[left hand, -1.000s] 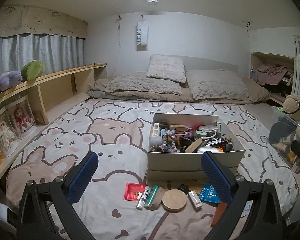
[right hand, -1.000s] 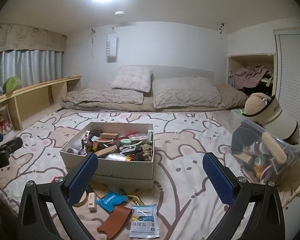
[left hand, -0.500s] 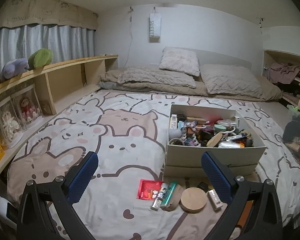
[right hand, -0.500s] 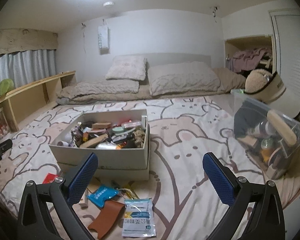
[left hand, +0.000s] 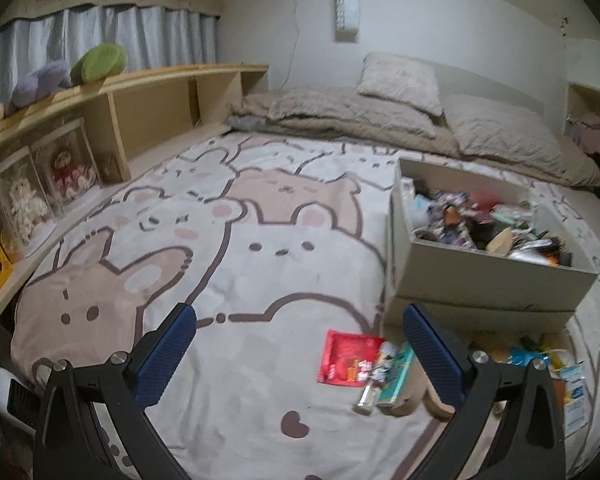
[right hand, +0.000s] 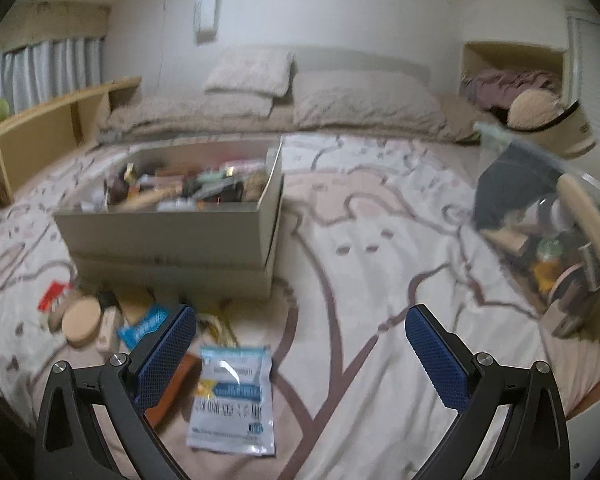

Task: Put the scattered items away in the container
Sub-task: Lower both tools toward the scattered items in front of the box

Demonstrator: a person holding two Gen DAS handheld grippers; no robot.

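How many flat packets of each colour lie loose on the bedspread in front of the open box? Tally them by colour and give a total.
Red packet: 1
Blue packet: 1
White packet: 1
Total: 3

Both feeds I'm watching are soft, evenly lit indoor views with a slightly cool cast and no hard shadows; the light seems to come from overhead, out of frame. Motion blur smears most of each picture. In my left view the box (left hand: 488,276) and its contents are smudged, and the curtains (left hand: 112,36) are hazy. In my right view the blur is heavier: the clear bin (right hand: 548,216) at the right edge streaks, and the print on the white packet (right hand: 232,396) stays only partly readable, with a small glare patch on its film. Fisheye distortion bends the shelf (left hand: 140,88) and walls, and dark vignetting fills the corners.
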